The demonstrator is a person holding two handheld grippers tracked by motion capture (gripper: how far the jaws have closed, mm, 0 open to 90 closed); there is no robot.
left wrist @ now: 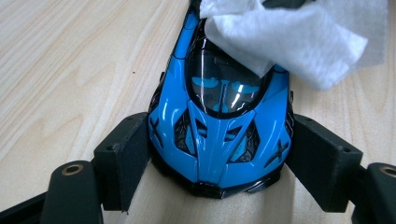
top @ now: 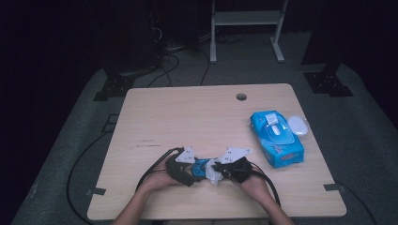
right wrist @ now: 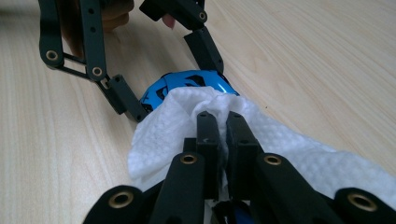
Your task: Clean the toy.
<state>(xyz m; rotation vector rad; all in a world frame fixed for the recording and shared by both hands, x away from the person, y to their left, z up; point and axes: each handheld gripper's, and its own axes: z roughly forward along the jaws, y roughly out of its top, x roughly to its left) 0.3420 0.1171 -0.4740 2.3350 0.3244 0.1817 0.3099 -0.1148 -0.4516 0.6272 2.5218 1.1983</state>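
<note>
Both forearms enter from the near edge of the table [top: 155, 108] and converge on a blue toy car [left wrist: 219, 121], which sits on the wood near the front edge, left of the blue wipe pack [top: 277, 138] and well apart from it.

Left gripper [top: 187, 171]: hand curled around the body from the left of the car, jaws pointing level across the table toward the other hand. In the left gripper view the two padded jaws stand on either side of the car's nose, pads pressed against its flanks, so the car is clamped at a medium spread. The car is upright, wheels down, windscreen facing the camera.

Right gripper [right wrist: 218, 122]: hand comes in from the right of the car, jaws pointing back toward the left hand, low and nearly level. The jaws are pinched almost fully together on a bunched white wipe [right wrist: 177, 135]. The wipe lies draped over the car's rear half; in the left gripper view it covers the roof behind the windscreen and spills onto the table beside the car.

The two grippers meet end to end over the car, grey plates uppermost. A white lid-like object [top: 298, 125] rests just beside the wipe pack, on its far right side.
</note>
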